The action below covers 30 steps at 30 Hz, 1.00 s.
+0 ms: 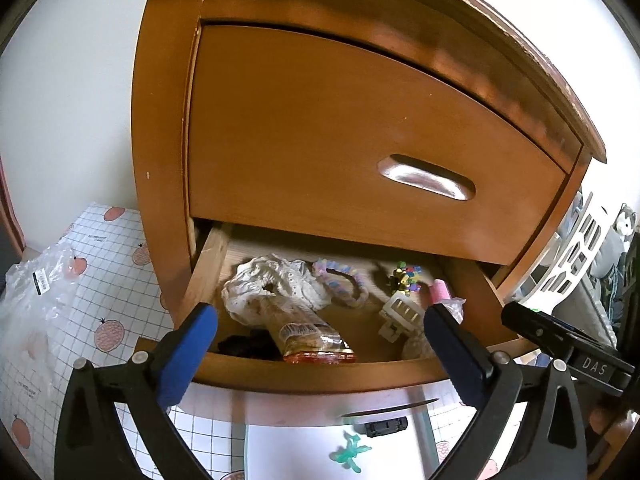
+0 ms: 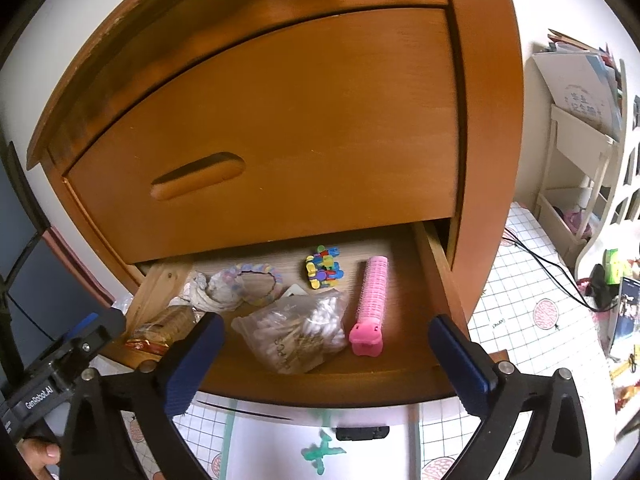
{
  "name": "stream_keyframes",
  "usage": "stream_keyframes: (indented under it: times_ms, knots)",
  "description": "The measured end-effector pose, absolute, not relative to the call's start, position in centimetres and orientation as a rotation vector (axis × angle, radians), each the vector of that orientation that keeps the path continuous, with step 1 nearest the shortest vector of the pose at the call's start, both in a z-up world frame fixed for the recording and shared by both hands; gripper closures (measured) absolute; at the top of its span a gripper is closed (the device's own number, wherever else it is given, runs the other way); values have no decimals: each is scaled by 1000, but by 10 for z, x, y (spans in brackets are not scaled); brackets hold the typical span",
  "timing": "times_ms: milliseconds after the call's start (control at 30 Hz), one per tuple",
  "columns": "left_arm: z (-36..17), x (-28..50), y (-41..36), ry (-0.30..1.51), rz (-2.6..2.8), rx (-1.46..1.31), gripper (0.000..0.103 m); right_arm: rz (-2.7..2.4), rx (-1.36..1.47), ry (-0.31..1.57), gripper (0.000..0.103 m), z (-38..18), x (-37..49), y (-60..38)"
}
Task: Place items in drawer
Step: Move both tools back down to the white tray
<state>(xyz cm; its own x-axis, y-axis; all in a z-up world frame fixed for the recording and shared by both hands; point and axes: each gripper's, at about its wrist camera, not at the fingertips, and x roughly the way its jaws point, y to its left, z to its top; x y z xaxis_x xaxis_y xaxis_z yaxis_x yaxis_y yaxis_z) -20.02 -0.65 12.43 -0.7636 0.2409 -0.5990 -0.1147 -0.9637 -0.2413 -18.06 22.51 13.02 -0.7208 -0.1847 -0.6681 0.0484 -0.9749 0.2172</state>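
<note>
In the open lower drawer (image 2: 400, 384) of a wooden cabinet (image 1: 360, 128), several items are already laid. Near the left wall a white lace cloth (image 1: 272, 288) is seen, with a snack packet (image 1: 312, 340) in clear wrap lying over its front part and reaching the front edge. A dark small thing is beside the packet at the front left corner; what it is cannot be told. Toward the middle a pastel ring (image 1: 344, 284) is placed, and behind it, near the back, a small many-coloured toy (image 2: 324, 266). In front of the toy a clear bag of cotton swabs (image 2: 300, 330) is lying, and a white clip (image 1: 400, 312) is half hidden by it. By the right wall a pink hair roller (image 2: 372, 300) is found, with its long axis running from the back to the front edge.

The left tongs (image 1: 320, 344) are held wide open and empty, just before the front edge, on the left half. The right tongs (image 2: 324, 352) are also wide open and nothing is gripped, in front of the right half. The items lie directly ahead and below both tongs. It is judged that the placing is done or nearly done; if the drawer should be closed, its front edge is equally near to both tongs.
</note>
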Motion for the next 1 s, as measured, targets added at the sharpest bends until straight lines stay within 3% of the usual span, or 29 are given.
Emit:
stream_keyframes:
  times_ms: [567, 1000]
  knots:
    - [134, -151, 1, -282, 2752, -915, 0, -2772, 1048, -273, 0, 141, -136, 219]
    - [78, -91, 16, -271, 2678, -1051, 0, -2749, 1107, -333, 0, 89, -62, 231]
